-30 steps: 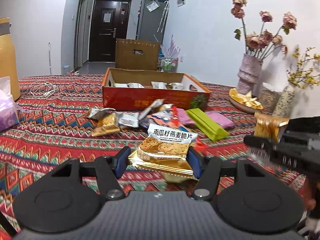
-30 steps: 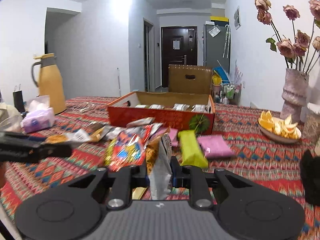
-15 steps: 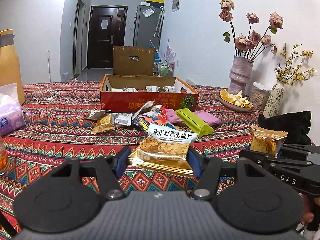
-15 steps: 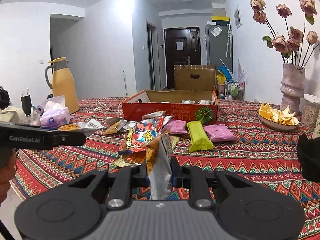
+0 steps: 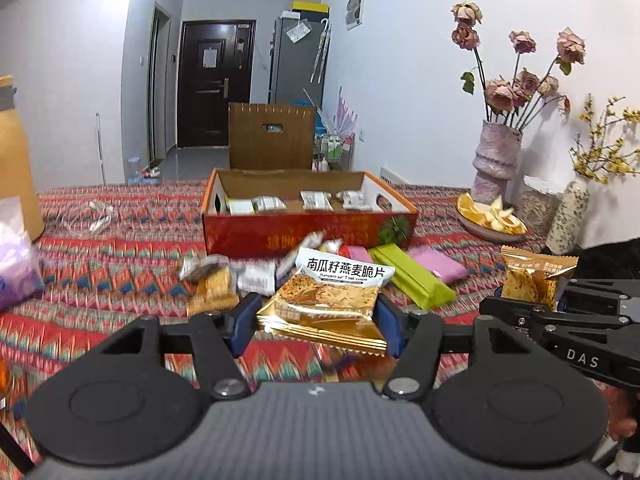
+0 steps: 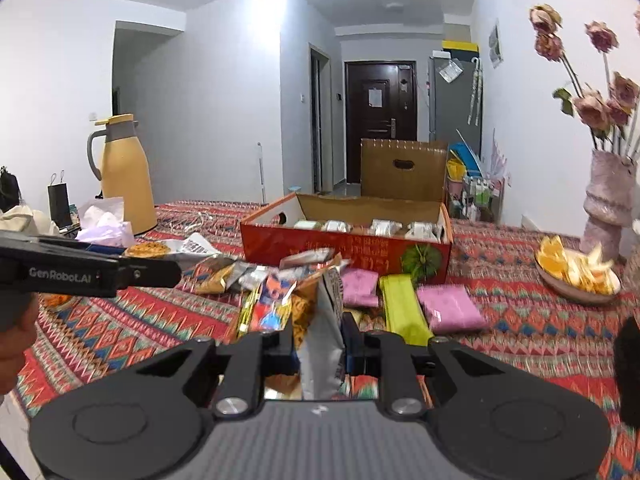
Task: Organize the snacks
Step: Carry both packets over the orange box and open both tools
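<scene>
My left gripper (image 5: 318,326) is shut on a gold oat crisp packet (image 5: 328,300) with a white label, held flat above the table. My right gripper (image 6: 318,346) is shut on an orange and silver snack packet (image 6: 320,320), held on edge; the same packet shows at the right of the left wrist view (image 5: 532,276). A red cardboard box (image 5: 308,232) with several wrapped snacks inside stands ahead, also in the right wrist view (image 6: 344,246). Loose snacks lie before it: a green bar (image 6: 402,306), pink packets (image 6: 450,308), a colourful bag (image 6: 266,306).
A patterned tablecloth (image 6: 520,332) covers the table. A yellow thermos (image 6: 122,176) and a tissue pack (image 6: 106,226) stand at the left. A pink vase with dried roses (image 5: 496,156) and a dish of orange peel (image 5: 490,220) stand at the right.
Both grippers have lifted and drawn back from the pile, then moved forward toward the box, each keeping its packet.
</scene>
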`<act>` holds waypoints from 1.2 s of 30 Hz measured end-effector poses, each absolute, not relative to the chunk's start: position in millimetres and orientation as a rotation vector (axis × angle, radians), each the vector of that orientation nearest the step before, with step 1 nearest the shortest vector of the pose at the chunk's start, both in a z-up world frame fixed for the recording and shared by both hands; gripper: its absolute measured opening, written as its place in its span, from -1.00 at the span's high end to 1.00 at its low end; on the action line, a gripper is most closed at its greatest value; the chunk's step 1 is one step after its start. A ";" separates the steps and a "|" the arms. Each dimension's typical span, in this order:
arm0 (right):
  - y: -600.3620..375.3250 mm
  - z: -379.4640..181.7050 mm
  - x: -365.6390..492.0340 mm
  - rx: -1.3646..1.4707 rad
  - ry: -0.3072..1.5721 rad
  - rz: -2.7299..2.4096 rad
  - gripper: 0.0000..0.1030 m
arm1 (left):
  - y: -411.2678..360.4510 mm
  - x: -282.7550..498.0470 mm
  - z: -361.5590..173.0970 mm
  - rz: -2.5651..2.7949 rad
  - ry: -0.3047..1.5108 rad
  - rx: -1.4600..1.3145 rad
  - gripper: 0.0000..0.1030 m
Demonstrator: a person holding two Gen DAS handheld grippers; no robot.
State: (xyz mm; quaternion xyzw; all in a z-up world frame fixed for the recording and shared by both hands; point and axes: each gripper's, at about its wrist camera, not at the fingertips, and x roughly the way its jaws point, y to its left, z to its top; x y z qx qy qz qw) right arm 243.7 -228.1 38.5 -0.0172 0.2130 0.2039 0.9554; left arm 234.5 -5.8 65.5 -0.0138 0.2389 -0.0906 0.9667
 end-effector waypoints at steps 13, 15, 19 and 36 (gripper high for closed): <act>-199.5 60.2 380.1 -0.104 0.396 0.492 0.63 | 10.4 373.6 83.0 -0.162 0.439 -0.003 -0.20; -193.7 63.2 404.1 -0.110 0.391 0.500 0.63 | 14.3 397.7 83.3 -0.155 0.447 -0.012 -0.20; -184.2 66.2 450.6 -0.095 0.385 0.517 0.63 | 21.5 440.8 83.4 -0.151 0.460 -0.043 -0.20; -126.9 22.3 676.1 0.029 0.668 0.466 0.62 | 54.6 630.3 35.9 -0.095 0.618 -0.181 -0.20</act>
